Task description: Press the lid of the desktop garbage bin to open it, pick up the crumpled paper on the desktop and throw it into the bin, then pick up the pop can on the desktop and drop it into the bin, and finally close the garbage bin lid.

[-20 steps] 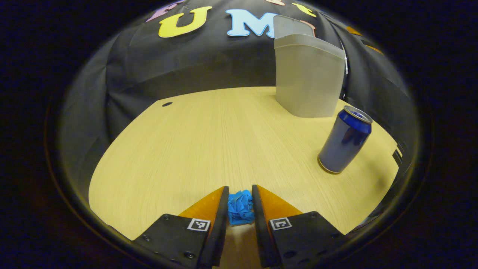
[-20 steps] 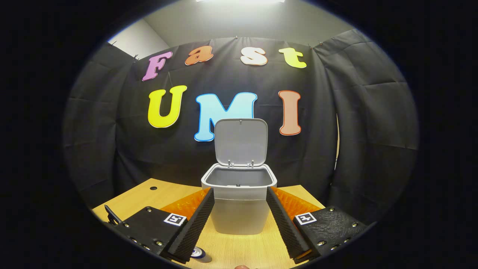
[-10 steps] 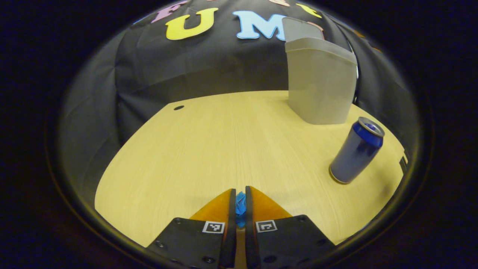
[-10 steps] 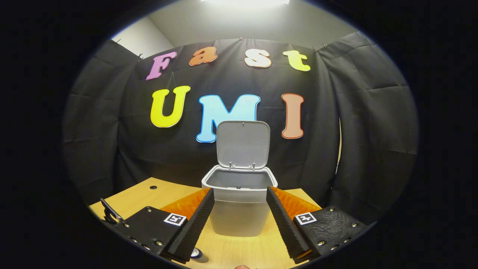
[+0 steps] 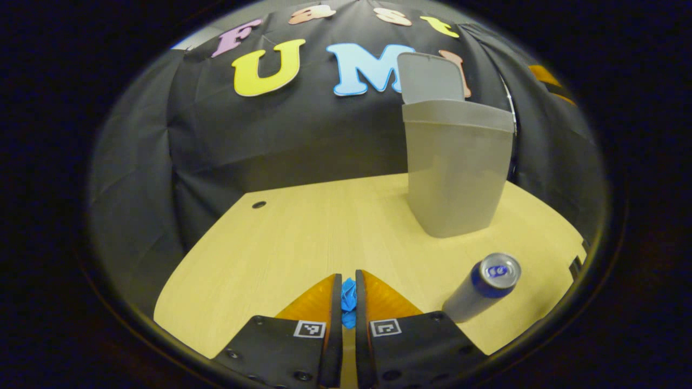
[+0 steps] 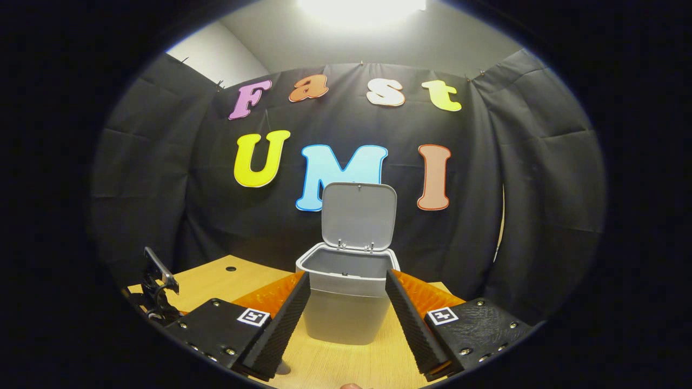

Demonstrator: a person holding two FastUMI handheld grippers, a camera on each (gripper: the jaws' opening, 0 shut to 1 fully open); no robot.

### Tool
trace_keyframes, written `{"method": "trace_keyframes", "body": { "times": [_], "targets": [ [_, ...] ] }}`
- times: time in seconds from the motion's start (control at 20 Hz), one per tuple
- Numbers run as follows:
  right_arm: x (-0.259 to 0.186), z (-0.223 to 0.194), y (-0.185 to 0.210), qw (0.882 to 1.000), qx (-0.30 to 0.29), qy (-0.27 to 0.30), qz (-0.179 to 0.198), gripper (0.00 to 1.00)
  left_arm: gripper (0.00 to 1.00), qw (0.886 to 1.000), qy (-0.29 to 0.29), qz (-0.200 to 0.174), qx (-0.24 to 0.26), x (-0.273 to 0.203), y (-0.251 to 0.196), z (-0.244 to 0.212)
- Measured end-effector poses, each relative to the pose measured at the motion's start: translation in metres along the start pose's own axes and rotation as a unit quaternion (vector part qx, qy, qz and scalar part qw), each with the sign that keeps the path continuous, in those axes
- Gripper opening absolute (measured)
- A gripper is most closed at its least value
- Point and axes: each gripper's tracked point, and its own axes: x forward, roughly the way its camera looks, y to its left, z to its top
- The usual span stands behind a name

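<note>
Pale wooden desktop carries the grey plastic garbage bin, its lid raised, and a blue pop can standing nearby. Left gripper pinches the crumpled blue paper between both fingers. Right gripper hangs spread wide, facing the bin.
</note>
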Motion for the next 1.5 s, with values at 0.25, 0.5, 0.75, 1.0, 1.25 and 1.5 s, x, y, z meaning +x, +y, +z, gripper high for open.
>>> {"method": "trace_keyframes", "body": {
  "times": [0.25,0.5,0.75,1.0,1.25,1.5],
  "targets": [
    [-0.010,-0.003,-0.018,0.999,0.017,-0.001,-0.032,0.90,0.16,0.998,-0.045,-0.033,0.009,-0.004,-0.033,0.063],
    [-0.011,-0.011,-0.036,0.998,0.020,-0.002,-0.065,0.90,0.16,0.995,-0.073,-0.065,0.001,-0.003,-0.064,0.111],
    [-0.009,-0.018,-0.039,0.997,0.030,0.006,-0.075,0.90,0.16,0.990,-0.102,-0.093,0.000,0.003,-0.092,0.163],
    [-0.010,-0.020,-0.048,0.995,0.025,0.010,-0.093,0.90,0.18,0.985,-0.133,-0.111,0.000,0.012,-0.112,0.208],
    [-0.006,-0.023,-0.052,0.993,0.029,0.017,-0.112,0.90,0.18,0.979,-0.154,-0.136,-0.002,0.026,-0.136,0.248],
    [0.001,-0.026,-0.052,0.991,0.024,0.025,-0.126,0.90,0.18,0.972,-0.175,-0.159,0.000,0.048,-0.160,0.279]
  ]
}}
